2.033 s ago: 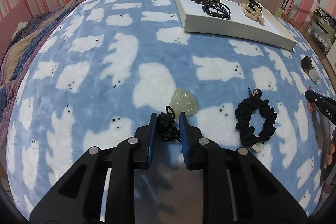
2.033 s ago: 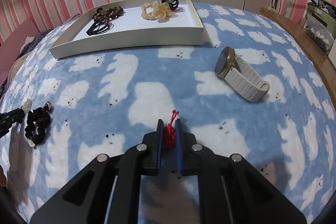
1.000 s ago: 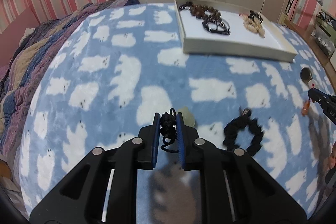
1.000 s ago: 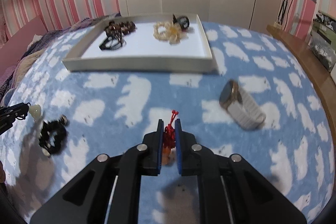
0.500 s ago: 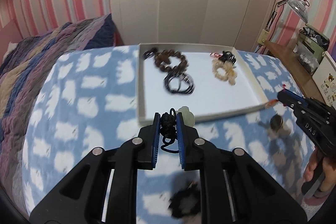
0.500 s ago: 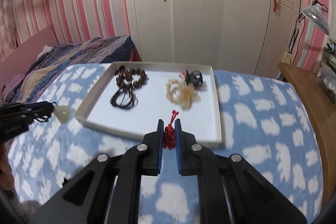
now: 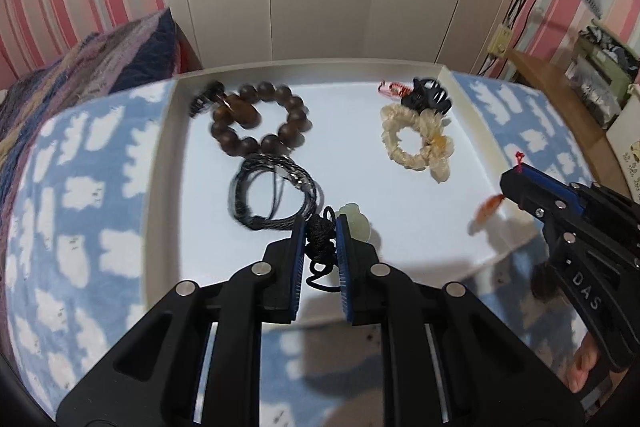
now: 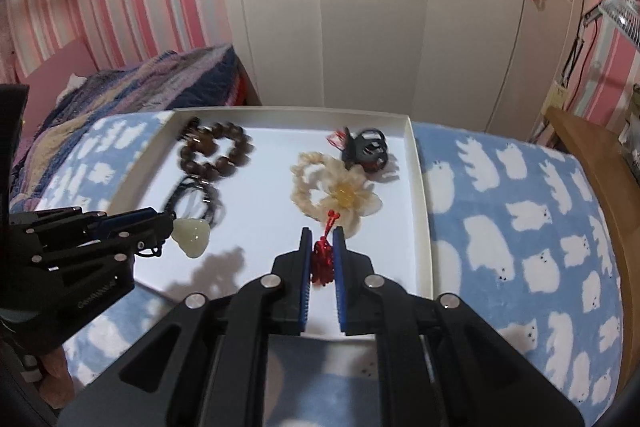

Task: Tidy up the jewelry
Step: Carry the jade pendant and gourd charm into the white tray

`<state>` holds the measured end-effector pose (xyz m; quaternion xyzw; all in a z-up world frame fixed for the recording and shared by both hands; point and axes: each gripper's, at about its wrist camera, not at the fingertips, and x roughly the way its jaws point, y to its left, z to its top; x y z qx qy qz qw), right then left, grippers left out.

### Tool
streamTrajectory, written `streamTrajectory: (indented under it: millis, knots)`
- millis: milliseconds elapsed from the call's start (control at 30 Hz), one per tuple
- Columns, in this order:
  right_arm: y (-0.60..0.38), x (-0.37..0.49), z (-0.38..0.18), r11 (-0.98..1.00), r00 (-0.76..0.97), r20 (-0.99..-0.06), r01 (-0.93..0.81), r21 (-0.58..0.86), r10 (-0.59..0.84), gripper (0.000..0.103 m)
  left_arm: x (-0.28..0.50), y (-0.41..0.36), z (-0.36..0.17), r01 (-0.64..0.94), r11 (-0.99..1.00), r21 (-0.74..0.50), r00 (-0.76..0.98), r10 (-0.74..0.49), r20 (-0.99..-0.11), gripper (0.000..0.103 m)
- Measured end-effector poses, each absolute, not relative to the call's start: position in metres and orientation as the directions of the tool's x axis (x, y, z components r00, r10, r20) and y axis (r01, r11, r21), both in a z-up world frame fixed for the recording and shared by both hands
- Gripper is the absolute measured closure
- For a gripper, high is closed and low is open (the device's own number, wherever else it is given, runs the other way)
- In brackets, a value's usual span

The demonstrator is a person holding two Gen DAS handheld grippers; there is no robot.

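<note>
The left gripper (image 7: 320,227) is clenched on the black knotted cord (image 7: 320,241) of a pale jade pendant (image 8: 191,233), which hangs off the fingertips over the near left part of the white tray (image 8: 420,195); a loop of cord dangles between the fingers. The right gripper (image 8: 322,239) is clenched on a red knotted cord (image 8: 323,259), with an orange bead (image 7: 489,206) hanging beneath it, seen from the left wrist view at about 3 o'clock over the tray's near right side. Both grippers are above the tray, apart from each other. In the tray, a brown bead bracelet (image 7: 260,125) lies at about 11 o'clock, with a black cord coil (image 7: 272,195) touching its near side. A cream scrunchie (image 7: 416,143) lies at about 1 o'clock, with a black claw clip (image 7: 426,97) touching its far edge and a small red piece (image 7: 392,89) just left of the clip. The tray sits on a blue blanket (image 8: 520,211) with white bear shapes.
</note>
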<state>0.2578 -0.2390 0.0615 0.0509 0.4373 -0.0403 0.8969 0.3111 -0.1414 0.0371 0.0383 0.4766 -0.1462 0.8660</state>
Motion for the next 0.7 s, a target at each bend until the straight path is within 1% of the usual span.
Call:
streamTrajectory:
  millis: [100, 233, 400, 533, 700]
  knots:
    - [-0.249, 0.270, 0.044, 0.989, 0.579, -0.814, 0.141, 0.045, -0.046, 0.093, 0.327, -0.148, 0.024, 0.280, 0.956, -0.082, 0.484, -0.214, -0.849, 0.089]
    - [-0.259, 0.285, 0.026, 0.984, 0.553, -0.831, 0.173, 0.045, -0.059, 0.093, 0.343, -0.158, 0.011, 0.270, 0.962, -0.040, 0.498, -0.175, -0.849, 0.089]
    - [-0.264, 0.303, 0.014, 0.980, 0.525, -0.849, 0.193, 0.052, -0.059, 0.093, 0.356, -0.163, 0.004, 0.268, 0.963, -0.023, 0.510, -0.162, -0.845, 0.089]
    - [-0.267, 0.309, 0.001, 0.977, 0.513, -0.855, 0.210, 0.041, -0.075, 0.093, 0.358, -0.169, -0.002, 0.277, 0.961, 0.023, 0.545, -0.138, -0.827, 0.088]
    - [-0.267, 0.309, -0.007, 0.977, 0.518, -0.850, 0.212, 0.025, -0.091, 0.093, 0.356, -0.175, -0.005, 0.284, 0.957, 0.049, 0.581, -0.131, -0.803, 0.087]
